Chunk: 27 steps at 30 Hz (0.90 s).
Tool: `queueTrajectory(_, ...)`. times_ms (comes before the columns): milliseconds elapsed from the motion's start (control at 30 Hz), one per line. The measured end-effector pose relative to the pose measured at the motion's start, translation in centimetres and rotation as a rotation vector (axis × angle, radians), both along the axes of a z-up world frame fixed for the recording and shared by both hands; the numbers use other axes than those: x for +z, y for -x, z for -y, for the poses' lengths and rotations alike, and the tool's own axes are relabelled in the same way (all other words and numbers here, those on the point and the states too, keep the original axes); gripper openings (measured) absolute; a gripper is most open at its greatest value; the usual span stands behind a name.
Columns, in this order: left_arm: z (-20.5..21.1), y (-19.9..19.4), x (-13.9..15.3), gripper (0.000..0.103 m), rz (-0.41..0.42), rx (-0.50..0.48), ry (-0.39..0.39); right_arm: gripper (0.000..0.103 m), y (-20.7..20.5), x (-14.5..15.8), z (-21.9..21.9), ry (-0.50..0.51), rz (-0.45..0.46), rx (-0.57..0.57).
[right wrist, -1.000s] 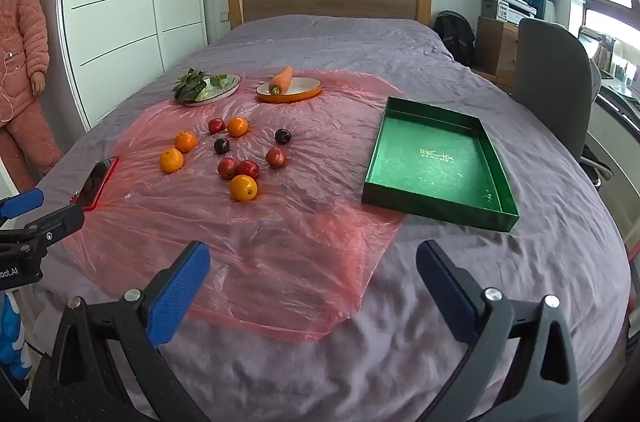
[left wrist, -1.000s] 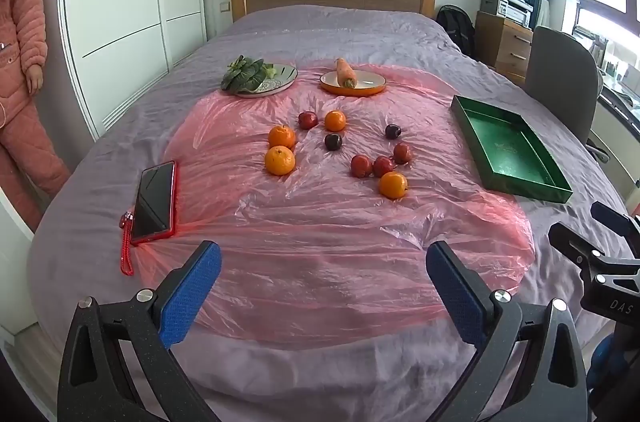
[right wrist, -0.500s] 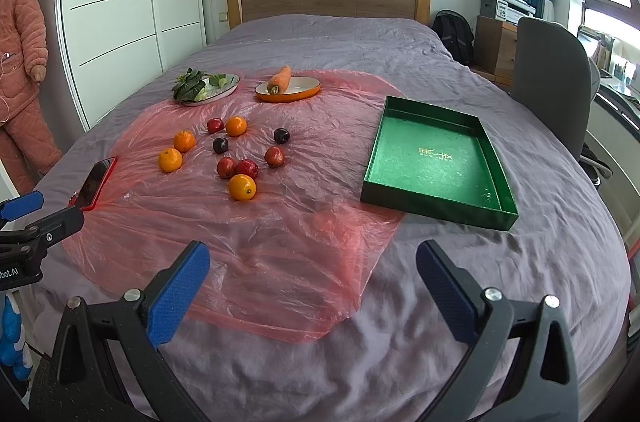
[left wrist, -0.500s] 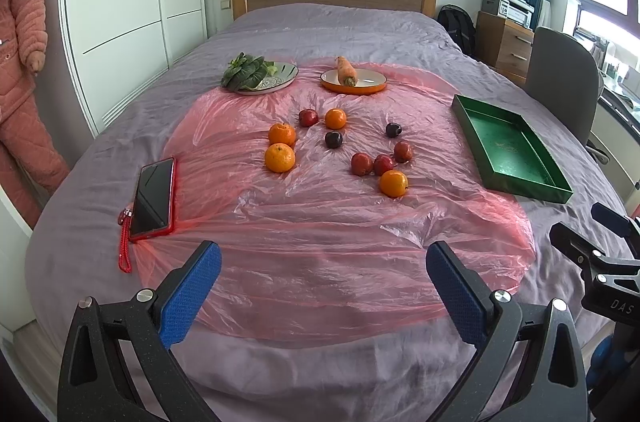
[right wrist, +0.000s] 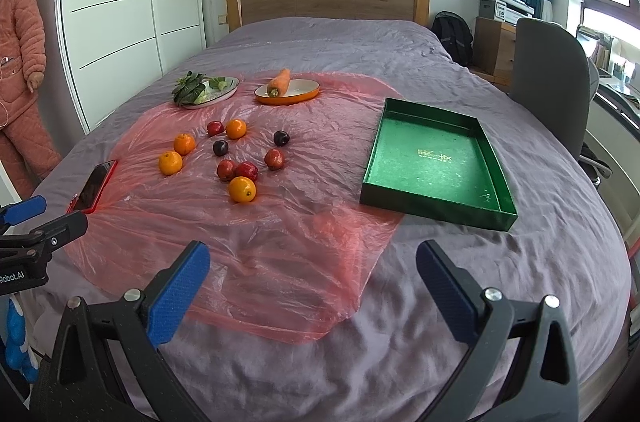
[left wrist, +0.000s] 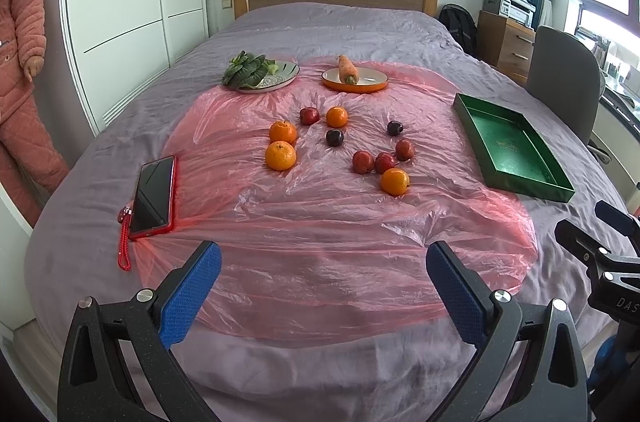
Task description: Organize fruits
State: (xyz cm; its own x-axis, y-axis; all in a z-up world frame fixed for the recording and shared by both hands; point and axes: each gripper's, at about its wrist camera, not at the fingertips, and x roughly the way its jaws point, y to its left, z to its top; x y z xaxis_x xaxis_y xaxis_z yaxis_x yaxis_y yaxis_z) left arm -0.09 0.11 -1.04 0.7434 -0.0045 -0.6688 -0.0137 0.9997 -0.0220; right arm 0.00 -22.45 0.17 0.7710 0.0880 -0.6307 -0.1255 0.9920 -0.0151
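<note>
Several oranges, such as the nearest orange (left wrist: 394, 182) (right wrist: 242, 189), lie among red plums (left wrist: 363, 161) (right wrist: 226, 169) and dark plums (left wrist: 334, 137) (right wrist: 220, 147) on a pink plastic sheet (left wrist: 320, 230) (right wrist: 248, 246) spread over the bed. An empty green tray (left wrist: 516, 178) (right wrist: 436, 210) sits to the right of the fruit. My left gripper (left wrist: 320, 264) hangs open over the sheet's near part. My right gripper (right wrist: 312, 262) is open too, over the sheet's near right corner, with nothing between its fingers.
At the back, a plate of leafy greens (left wrist: 250, 72) (right wrist: 196, 89) stands beside an orange dish with a carrot (left wrist: 347, 69) (right wrist: 279, 83). A red-cased phone (left wrist: 153, 196) (right wrist: 94, 185) lies at the sheet's left edge. A person in pink (left wrist: 20, 70) stands left; a grey chair (right wrist: 550, 82) stands right.
Both views have crept slightly forward toward the bed; the person at the left shifted a little. The fruit and tray have not moved, and both grippers stay open.
</note>
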Motion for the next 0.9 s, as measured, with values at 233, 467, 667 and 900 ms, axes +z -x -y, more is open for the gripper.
queueTrajectory(233, -0.2, -0.2, -0.4, 0.101, -0.010, 0.012, -0.003, 0.103, 0.1, 0.1, -0.1, -0.002, 0.001, -0.002)
queueTrajectory(467, -0.2, -0.5, -0.6, 0.101, -0.016, 0.012, -0.020, 0.103, 0.0, -0.1, -0.1, -0.008, -0.001, -0.008)
queueTrajectory(667, -0.2, -0.9, -0.8, 0.101, -0.024, 0.019, -0.025, 0.103, -0.2, -0.2, -0.1, -0.011, -0.004, -0.006)
queueTrajectory(900, -0.2, -1.1, -1.1, 0.101, -0.034, 0.018, -0.027, 0.103, -0.4, -0.4, -0.1, -0.014, -0.008, -0.003)
